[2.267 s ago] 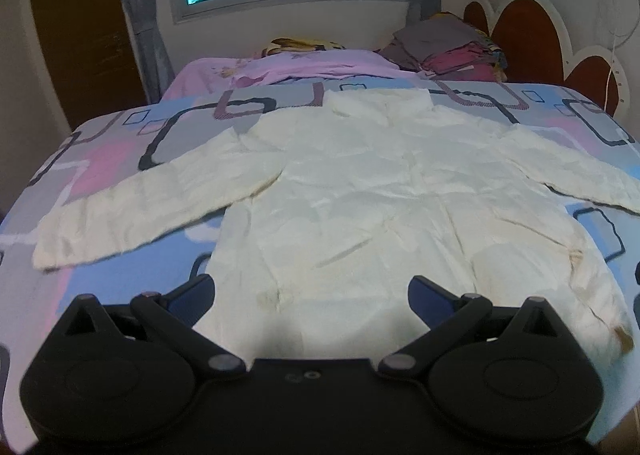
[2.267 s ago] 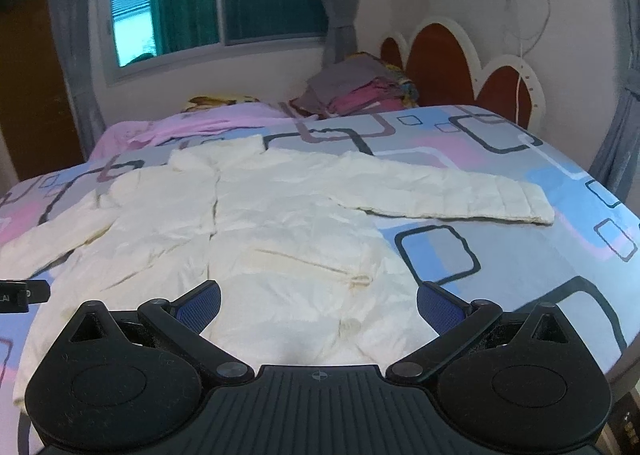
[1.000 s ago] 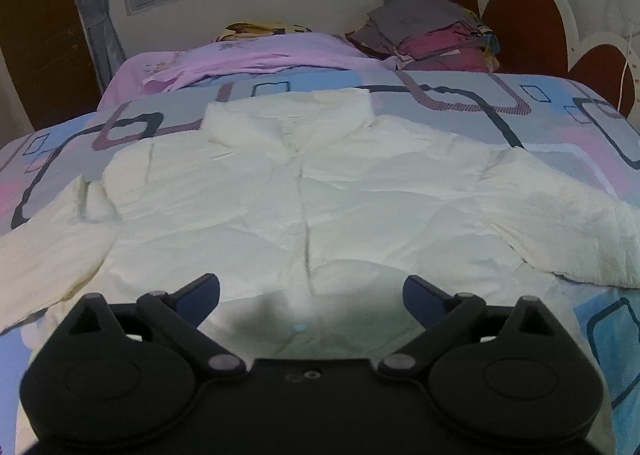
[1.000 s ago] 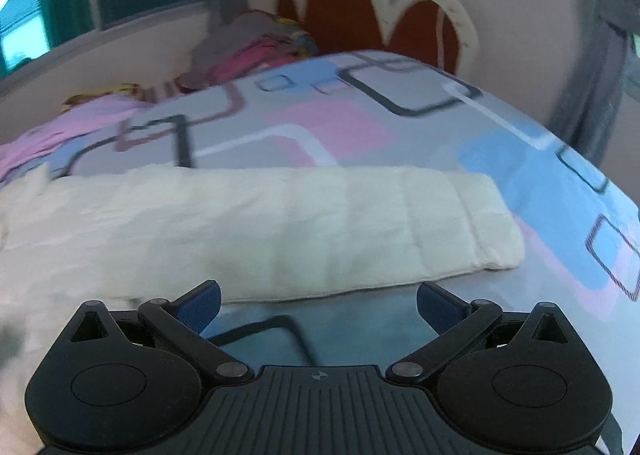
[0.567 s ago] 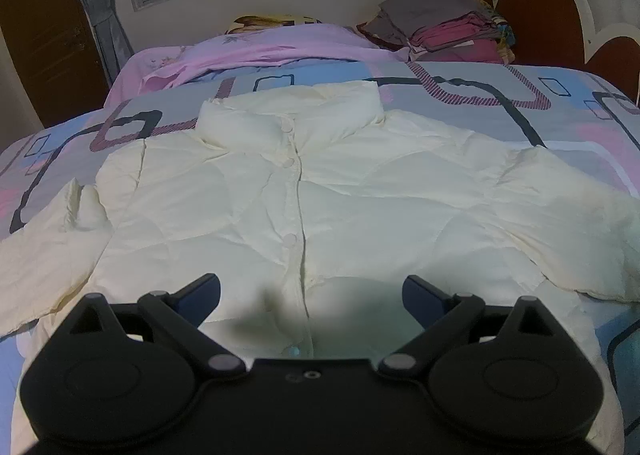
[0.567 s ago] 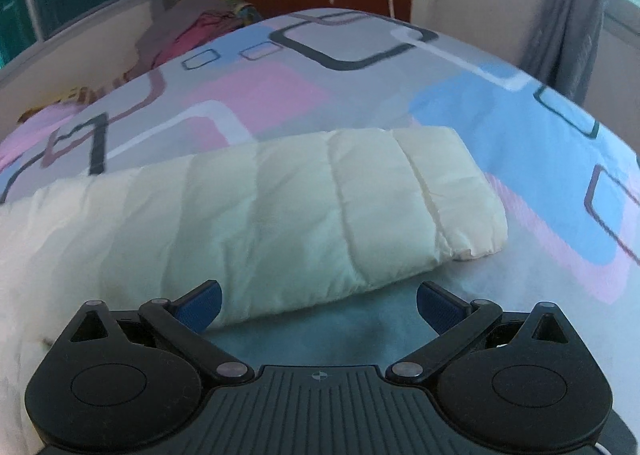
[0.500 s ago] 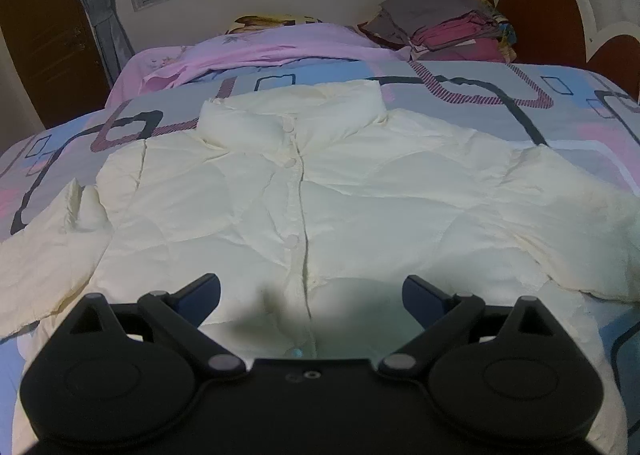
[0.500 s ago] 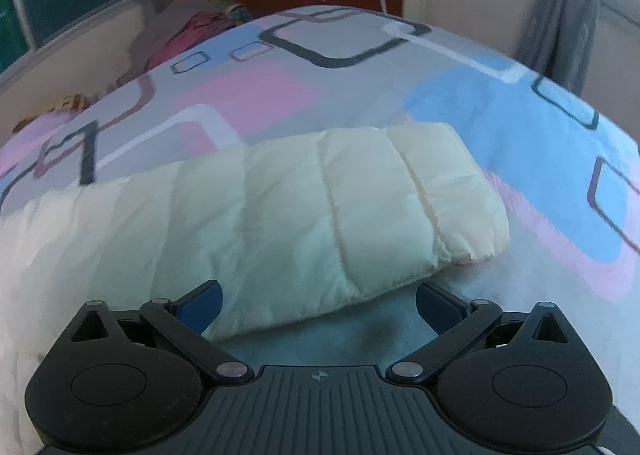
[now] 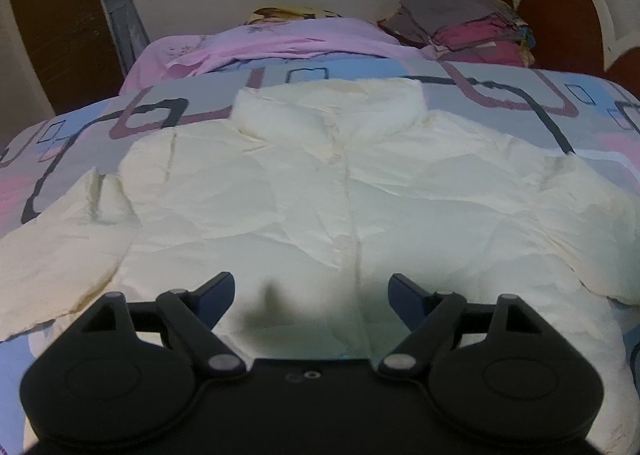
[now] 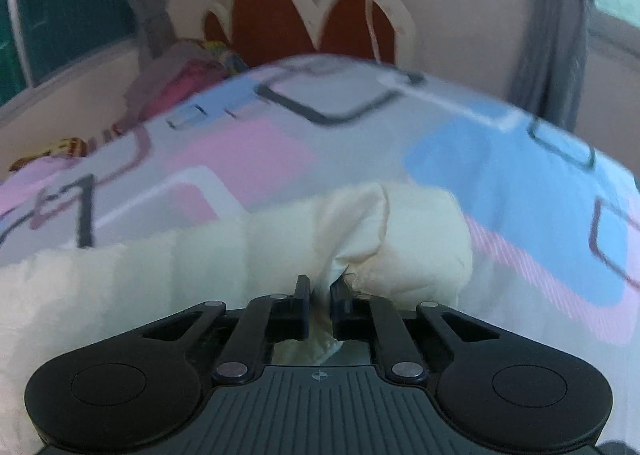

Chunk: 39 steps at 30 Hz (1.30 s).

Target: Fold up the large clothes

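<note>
Cream quilted puffer jacket (image 9: pixel 320 191) lies front-up and spread flat on a bed covered by a patterned sheet of pink, blue and grey blocks with dark rounded-rectangle outlines (image 10: pixel 500 159). Its stand-up collar (image 9: pixel 328 115) sits at the far end of the jacket, a buttoned placket runs down the middle, and the padded fabric looks soft, creased and puffy between stitched seams.

Beyond the collar, a lilac blanket (image 9: pixel 280 43) lies rumpled along the bed's far edge. Beside it, off toward the collar's right, rests a stack of folded grey and magenta clothes (image 9: pixel 464 27), near a scalloped brown headboard with cream trim (image 9: pixel 560 15).

Over the jacket's lower front, the black left gripper (image 9: pixel 310 291) hovers with its jaws apart and closing, nothing pinched between the blue-tipped fingers (image 9: pixel 216 289); the jacket's front lies below them.

At the cuff end of the jacket's sleeve (image 10: pixel 400 239), the black right gripper (image 10: pixel 320 295) has its jaws drawn together on a bunched fold of the cream fabric, which puckers and bulges around the grip. That view is blurred.
</note>
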{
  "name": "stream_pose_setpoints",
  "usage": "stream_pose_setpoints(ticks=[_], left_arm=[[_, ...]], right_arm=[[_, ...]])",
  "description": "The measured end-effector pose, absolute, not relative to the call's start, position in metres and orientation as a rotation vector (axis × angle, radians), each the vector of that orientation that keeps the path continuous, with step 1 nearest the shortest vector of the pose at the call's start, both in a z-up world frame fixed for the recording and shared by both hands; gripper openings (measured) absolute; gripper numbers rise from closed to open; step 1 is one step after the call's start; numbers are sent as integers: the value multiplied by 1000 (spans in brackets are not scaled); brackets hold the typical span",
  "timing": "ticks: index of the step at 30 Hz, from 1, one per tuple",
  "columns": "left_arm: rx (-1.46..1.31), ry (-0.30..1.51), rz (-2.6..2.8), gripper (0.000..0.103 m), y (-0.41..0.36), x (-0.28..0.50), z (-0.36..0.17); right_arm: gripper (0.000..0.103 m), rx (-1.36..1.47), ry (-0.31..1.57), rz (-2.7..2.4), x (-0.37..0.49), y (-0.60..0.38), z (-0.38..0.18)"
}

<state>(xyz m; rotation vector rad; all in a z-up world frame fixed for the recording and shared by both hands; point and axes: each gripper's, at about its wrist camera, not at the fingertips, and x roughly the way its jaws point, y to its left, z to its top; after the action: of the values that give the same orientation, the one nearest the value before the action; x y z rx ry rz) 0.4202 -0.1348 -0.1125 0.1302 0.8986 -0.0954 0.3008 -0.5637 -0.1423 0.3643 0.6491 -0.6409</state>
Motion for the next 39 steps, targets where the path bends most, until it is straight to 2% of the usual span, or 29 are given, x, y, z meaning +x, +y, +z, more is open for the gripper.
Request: stream_pose_setpoints(ticks=[10,19,22,26,27,28,29,30,39], left_arm=[[55,870,-38,83,-70,424,-100],[29,856,31,83,-2,425,-95],[21,853,46,83,15,426,-94],[23,855,45,83,24,428,-97],[22,857,43,83,25,428,-98],[20,862,38,83,25,429,-99],[19,866,34,83,23,430,-101],[19,869,29,83,21,430,-102],[33,885,-5,83,-6,431,-110]], right_arm=[[4,200,519,-298,359,-420,-84],[4,128,562,14,398,-256,-94],[5,112,608,21,403,-236,-107],[7,94,630,-90,405,-258,-113],[11,101,635,-120,406,-270,-114],[34,102,639,-149,408,-280,-116],[70,93,637,-188,410,-291,-118],[79,72,624,-217,410,-299,-119],[80,-36,716,-213,442,-332,-169]])
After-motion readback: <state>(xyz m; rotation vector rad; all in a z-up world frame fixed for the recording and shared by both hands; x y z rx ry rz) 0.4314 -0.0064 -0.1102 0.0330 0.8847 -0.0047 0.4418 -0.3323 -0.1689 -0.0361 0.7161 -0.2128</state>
